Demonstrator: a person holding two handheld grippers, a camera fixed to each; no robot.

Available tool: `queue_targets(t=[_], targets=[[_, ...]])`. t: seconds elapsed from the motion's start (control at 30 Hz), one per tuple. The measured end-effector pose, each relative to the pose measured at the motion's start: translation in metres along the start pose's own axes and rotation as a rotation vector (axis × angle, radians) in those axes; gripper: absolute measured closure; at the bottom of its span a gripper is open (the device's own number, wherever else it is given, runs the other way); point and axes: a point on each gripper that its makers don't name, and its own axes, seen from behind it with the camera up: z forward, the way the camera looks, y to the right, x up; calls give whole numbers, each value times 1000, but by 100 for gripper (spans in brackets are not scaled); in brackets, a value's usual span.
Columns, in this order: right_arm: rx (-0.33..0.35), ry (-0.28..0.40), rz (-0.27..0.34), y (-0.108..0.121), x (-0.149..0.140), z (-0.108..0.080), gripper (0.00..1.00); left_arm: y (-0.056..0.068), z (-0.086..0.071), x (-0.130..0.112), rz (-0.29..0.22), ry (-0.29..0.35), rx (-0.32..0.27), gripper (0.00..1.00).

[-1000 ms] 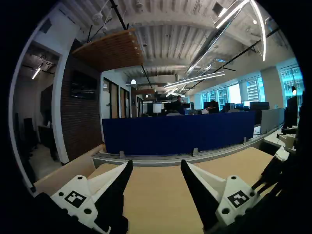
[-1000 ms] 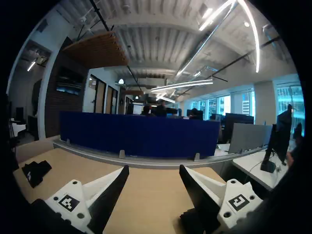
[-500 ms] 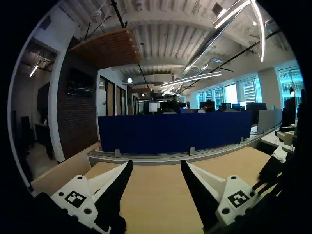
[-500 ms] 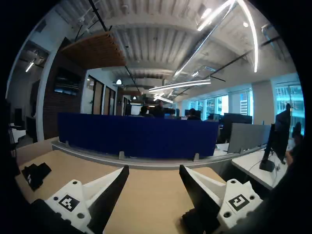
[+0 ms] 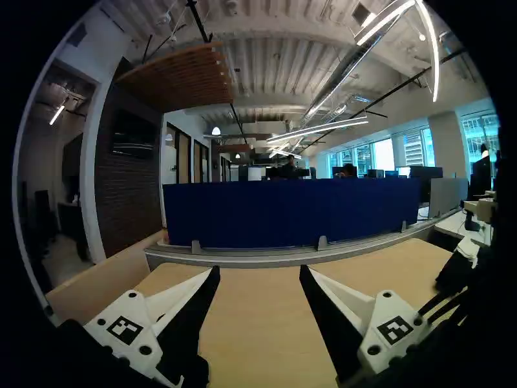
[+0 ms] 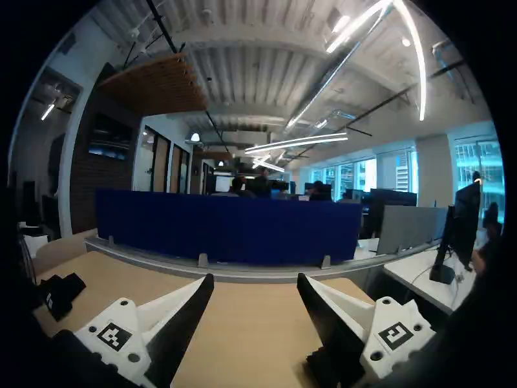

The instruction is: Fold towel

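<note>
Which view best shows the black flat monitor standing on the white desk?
The right gripper view: the black flat monitor stands clear there, stand and foot visible. The left gripper view shows it small at its right edge, partly hidden.

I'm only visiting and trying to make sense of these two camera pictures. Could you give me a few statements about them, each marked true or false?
1. The left gripper and the right gripper are both open. True.
2. The divider behind the desk is red. False: it is blue.
3. The right gripper is clamped on a towel. False: nothing lies between its fingers.
4. The desk top is light wood. True.
</note>
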Motion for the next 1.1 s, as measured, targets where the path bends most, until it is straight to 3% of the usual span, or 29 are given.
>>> queue_targets(t=[0.5,0.9,1.1], targets=[[-14,26,-5,-2,-19,0,0,-3,3,-83,-15,12,-1,9],[9,48,24,-14,-41,14,0,-3,11,-129,-22,25,10,9],[13,41,10,-13,-53,17,0,0,16,-151,-34,22,9,9]])
